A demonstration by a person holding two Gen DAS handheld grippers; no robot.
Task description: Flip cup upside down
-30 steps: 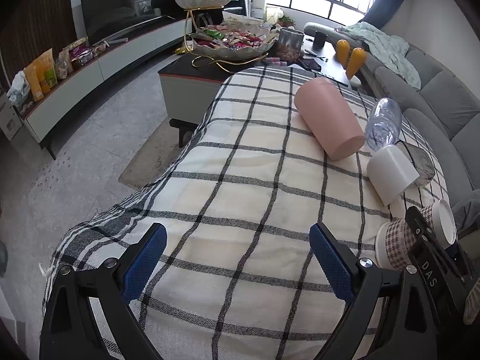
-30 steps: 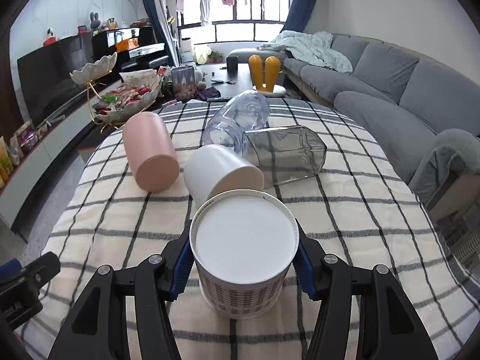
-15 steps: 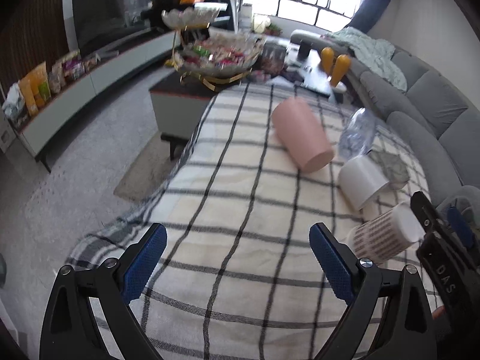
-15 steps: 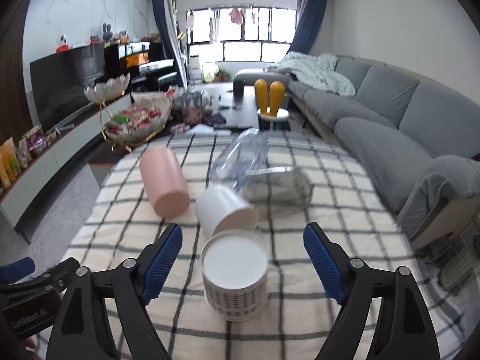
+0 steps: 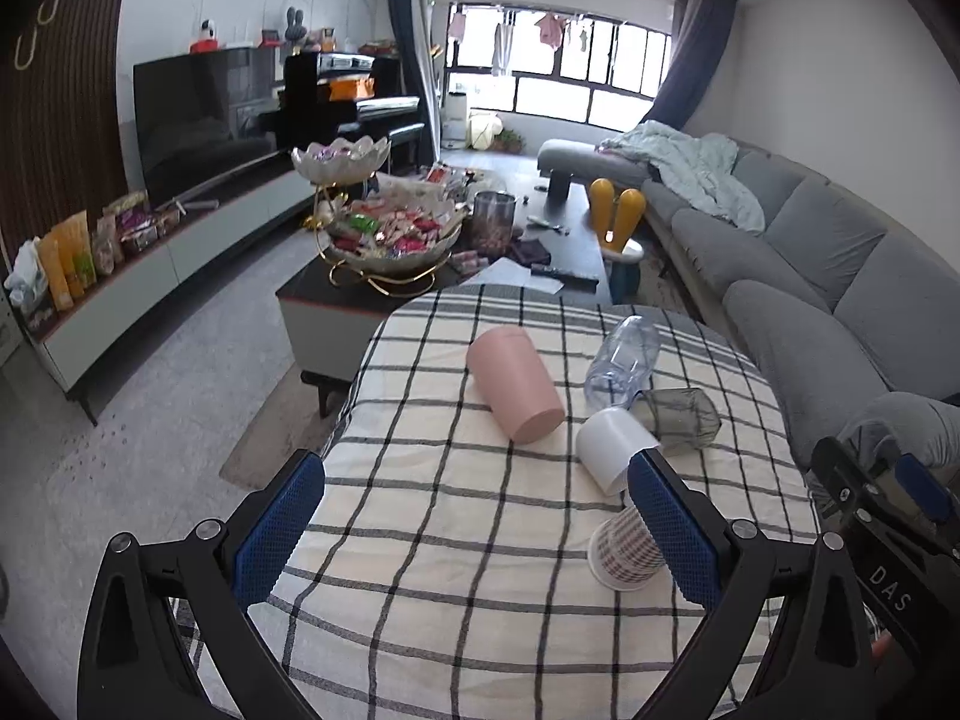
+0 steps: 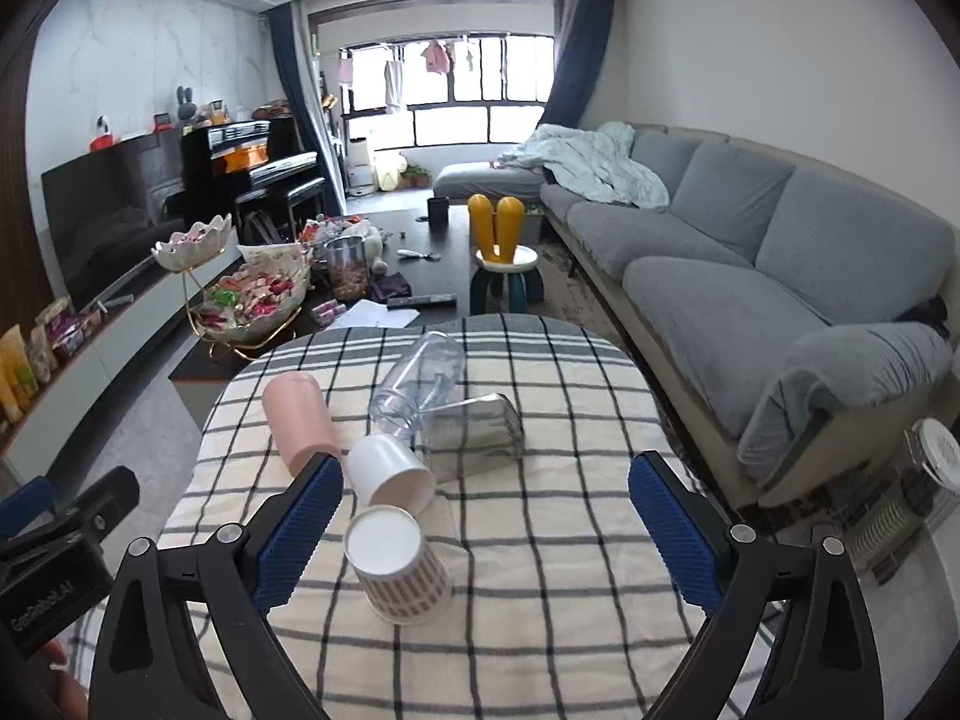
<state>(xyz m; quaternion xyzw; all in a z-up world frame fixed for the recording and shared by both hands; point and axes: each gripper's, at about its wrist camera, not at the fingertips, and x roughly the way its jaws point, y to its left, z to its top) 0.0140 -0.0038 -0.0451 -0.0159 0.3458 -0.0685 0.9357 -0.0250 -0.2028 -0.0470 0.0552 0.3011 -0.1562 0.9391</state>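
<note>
A patterned paper cup (image 6: 399, 567) stands upside down on the checked tablecloth (image 6: 540, 540), its white base up; it also shows in the left wrist view (image 5: 624, 549), partly behind a blue pad. My right gripper (image 6: 483, 531) is open, empty, raised above and behind the cup. My left gripper (image 5: 474, 531) is open and empty, held high over the table's near left part. A white cup (image 6: 393, 471), a pink cup (image 6: 297, 423), a clear bottle (image 6: 420, 384) and a grey glass tumbler (image 6: 477, 435) lie on their sides beyond.
A dark coffee table (image 6: 414, 258) with a snack bowl stand (image 6: 249, 300) sits past the table. A grey sofa (image 6: 750, 264) runs along the right. A TV unit (image 5: 150, 252) lines the left wall. A yellow-eared stool (image 6: 504, 264) stands between.
My right gripper has opened, let go of the patterned cup and drawn back and up. The cup stays standing upside down. My left gripper has also lifted back from the table.
</note>
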